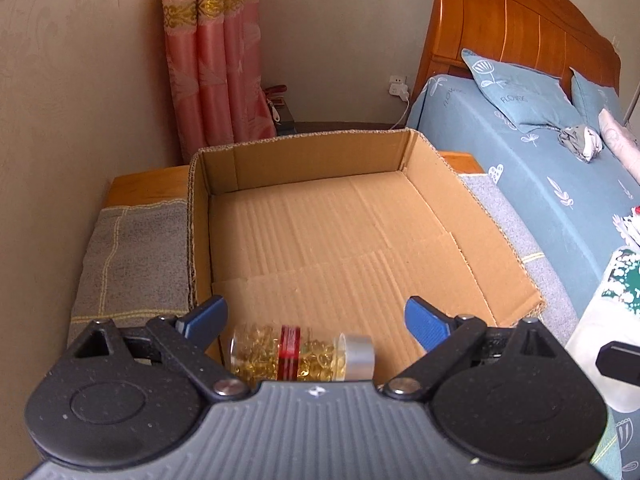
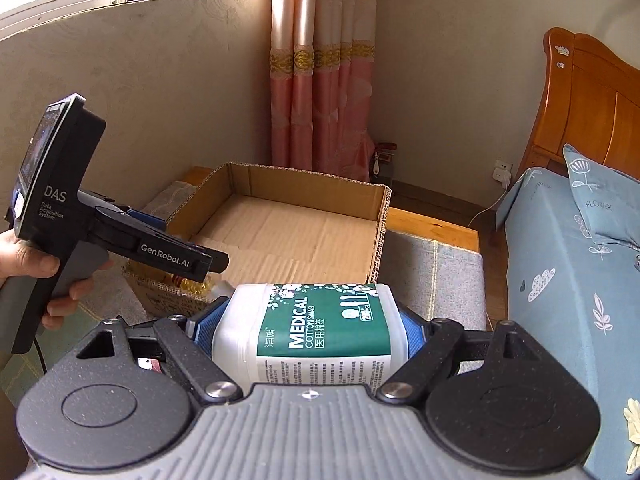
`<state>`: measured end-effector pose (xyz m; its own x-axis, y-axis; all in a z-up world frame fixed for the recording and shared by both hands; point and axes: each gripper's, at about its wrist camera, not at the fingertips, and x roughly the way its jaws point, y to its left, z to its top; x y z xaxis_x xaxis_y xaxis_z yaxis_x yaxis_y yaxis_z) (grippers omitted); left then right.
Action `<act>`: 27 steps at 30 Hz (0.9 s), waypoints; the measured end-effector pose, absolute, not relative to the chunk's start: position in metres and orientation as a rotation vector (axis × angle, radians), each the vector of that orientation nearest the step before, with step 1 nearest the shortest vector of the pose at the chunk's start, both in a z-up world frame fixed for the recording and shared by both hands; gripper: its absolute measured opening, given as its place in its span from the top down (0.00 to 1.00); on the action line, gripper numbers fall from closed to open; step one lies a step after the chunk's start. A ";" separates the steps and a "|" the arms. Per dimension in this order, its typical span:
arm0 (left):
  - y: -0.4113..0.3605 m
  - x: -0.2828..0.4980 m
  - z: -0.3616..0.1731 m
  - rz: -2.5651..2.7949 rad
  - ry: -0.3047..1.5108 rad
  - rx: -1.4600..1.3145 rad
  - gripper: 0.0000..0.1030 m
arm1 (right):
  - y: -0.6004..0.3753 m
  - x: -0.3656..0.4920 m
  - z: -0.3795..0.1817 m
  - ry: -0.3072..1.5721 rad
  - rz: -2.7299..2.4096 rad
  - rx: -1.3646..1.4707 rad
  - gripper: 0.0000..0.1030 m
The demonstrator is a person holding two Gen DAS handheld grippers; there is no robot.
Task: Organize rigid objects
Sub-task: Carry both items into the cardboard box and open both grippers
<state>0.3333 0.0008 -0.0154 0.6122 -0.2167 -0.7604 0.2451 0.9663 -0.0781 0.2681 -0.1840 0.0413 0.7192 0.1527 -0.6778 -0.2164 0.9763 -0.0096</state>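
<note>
Two tongs are working: left tongs [image 1: 316, 320] gaping above capsule bottle [image 1: 302, 358] in box [image 1: 404, 152]; right tongs [image 2: 308, 326] gripping swab tub [image 2: 308, 332], needing level lowering

Open-topped cardboard box [image 1: 320, 216] with bare floor across middle and far end; capsule bottle [image 1: 302, 358] lying at near wall. Low walls on all sides. Left gripper [image 2: 200, 264] over near-left corner; bed [image 2: 568, 280] well right.

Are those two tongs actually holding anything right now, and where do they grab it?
The right tongs clamp a cotton swab tub across its sides. The left tongs stand open, holding nothing; the capsule bottle lies loose in the cardboard box.
</note>
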 end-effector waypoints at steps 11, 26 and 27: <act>0.028 0.286 0.011 -0.149 0.737 0.091 0.04 | -0.179 0.300 0.038 0.752 0.219 -0.067 0.16; 0.085 0.208 0.001 0.023 0.697 -0.013 0.02 | -0.146 0.398 0.029 0.769 0.214 -0.102 0.16; 0.086 0.206 -0.001 0.025 0.702 -0.013 0.02 | -0.145 0.404 0.029 0.758 0.212 -0.098 0.16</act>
